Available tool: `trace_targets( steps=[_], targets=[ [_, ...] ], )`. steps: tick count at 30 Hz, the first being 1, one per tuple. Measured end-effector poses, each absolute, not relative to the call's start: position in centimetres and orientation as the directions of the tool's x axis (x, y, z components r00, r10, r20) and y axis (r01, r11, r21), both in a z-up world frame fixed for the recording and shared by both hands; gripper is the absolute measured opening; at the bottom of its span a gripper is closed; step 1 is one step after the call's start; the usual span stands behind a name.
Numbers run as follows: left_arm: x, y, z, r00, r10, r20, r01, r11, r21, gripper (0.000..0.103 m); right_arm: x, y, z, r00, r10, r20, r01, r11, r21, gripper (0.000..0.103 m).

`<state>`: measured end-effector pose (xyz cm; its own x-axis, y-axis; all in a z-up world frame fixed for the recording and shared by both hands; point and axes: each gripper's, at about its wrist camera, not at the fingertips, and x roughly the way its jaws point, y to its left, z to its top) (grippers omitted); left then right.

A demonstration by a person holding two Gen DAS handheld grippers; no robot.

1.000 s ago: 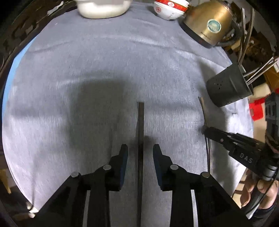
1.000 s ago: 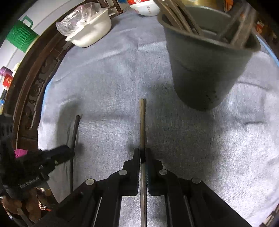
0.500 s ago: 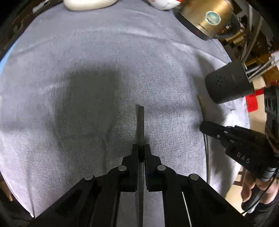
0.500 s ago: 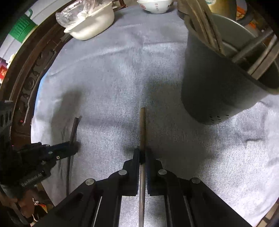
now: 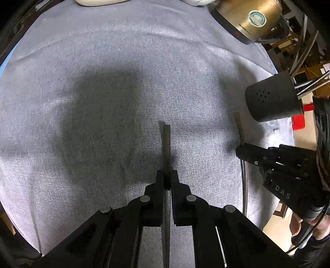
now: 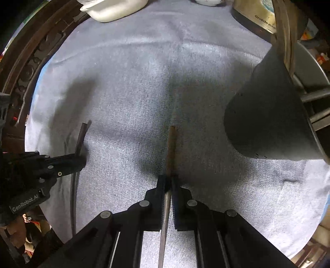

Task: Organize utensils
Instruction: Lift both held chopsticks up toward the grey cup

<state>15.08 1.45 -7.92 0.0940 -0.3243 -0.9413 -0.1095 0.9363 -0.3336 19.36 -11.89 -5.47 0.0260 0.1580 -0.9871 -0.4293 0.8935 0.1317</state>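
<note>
My left gripper (image 5: 167,175) is shut on a dark flat utensil handle (image 5: 166,144) that sticks out ahead of the jaws over the grey cloth (image 5: 103,82). My right gripper (image 6: 168,179) is shut on a brown-handled utensil (image 6: 171,148) whose metal shaft runs back between the fingers. The dark utensil holder (image 6: 268,115) with several utensils in it stands to the right of the right gripper. In the left wrist view the holder (image 5: 272,99) sits at the right edge, beyond the right gripper (image 5: 241,151). The left gripper (image 6: 79,158) shows at the left of the right wrist view.
A brass-coloured kettle (image 5: 251,18) stands at the far right of the table. A white bowl (image 6: 115,10) sits at the far edge. Dark carved wood (image 6: 31,68) borders the cloth on the left. A person's hand (image 5: 299,228) holds the right gripper at the lower right.
The left gripper's jaws closed onto the dark handle. Both grippers shifted with their utensils; the holder now sits further right and closer in the right wrist view.
</note>
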Motion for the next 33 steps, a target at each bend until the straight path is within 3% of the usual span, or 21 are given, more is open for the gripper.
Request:
trace_targets(
  steps=[7, 11, 15, 23, 27, 33],
  targets=[
    [11.2, 4.3, -3.4, 0.308, -0.408, -0.860, -0.124, 0.879, -0.461, 0.006, 15.5, -15.9, -2.0, 0.147, 0.397, -0.906, -0.337, 0.881, 0.332, 0.006],
    [9.0, 5.6, -0.9, 0.440, -0.354, -0.825, -0.135, 0.882, -0.451, 0.006, 12.8, -19.6, 1.2, 0.332, 0.490, -0.806, -0.269, 0.868, 0.417, 0.006],
    [7.4, 6.5, 1.5, 0.563, -0.275, -0.779, -0.154, 0.891, -0.426, 0.006, 10.3, -22.9, 3.3, 0.500, 0.473, -0.725, -0.176, 0.875, 0.450, 0.006],
    [6.1, 5.5, 5.9, 0.760, -0.142, -0.634, -0.151, 0.910, -0.385, 0.006, 8.0, -27.0, 7.8, 0.766, 0.306, -0.565, -0.098, 0.925, 0.368, 0.006],
    [5.8, 4.8, 6.4, 0.848, -0.055, -0.527, -0.159, 0.922, -0.352, 0.006, 7.0, -27.3, 9.9, 0.846, 0.232, -0.480, -0.085, 0.948, 0.308, 0.006],
    [6.0, 4.0, 5.5, 0.892, 0.027, -0.451, -0.186, 0.932, -0.312, 0.006, 6.2, -26.1, 10.7, 0.898, 0.154, -0.411, -0.088, 0.980, 0.176, 0.006]
  ],
)
